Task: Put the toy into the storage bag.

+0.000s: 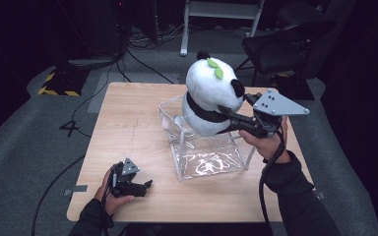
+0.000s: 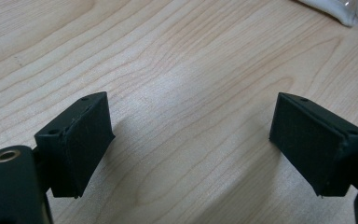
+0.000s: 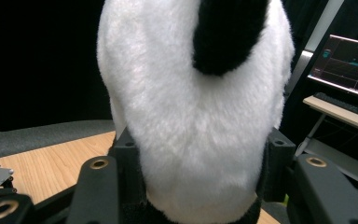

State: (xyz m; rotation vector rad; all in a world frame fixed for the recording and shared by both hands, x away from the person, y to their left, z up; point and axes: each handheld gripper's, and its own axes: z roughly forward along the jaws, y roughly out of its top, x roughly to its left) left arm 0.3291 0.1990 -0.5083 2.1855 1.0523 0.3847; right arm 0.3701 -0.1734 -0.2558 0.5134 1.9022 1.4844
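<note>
Right hand-held gripper (image 1: 229,117) clamped on the panda (image 1: 211,96), holding it over the clear box (image 1: 204,147) at 3 o'clock of table (image 1: 128,132) centre. Panda looks partly in the box; seating or lifting remains, likely. Left hand-held gripper (image 1: 145,186), jaws apart, empty, at 7 o'clock.

A dim laboratory or recording studio is shown. A bare wooden table (image 1: 128,142) is set on grey carpet (image 1: 24,142), with cables (image 1: 142,61) trailed across the floor at upper centre. Hazard-striped tape (image 1: 54,91) is seen at upper left, a black chair (image 1: 275,46) at upper right, and a lit monitor (image 3: 349,65) at the right edge of the right gripper view.
</note>
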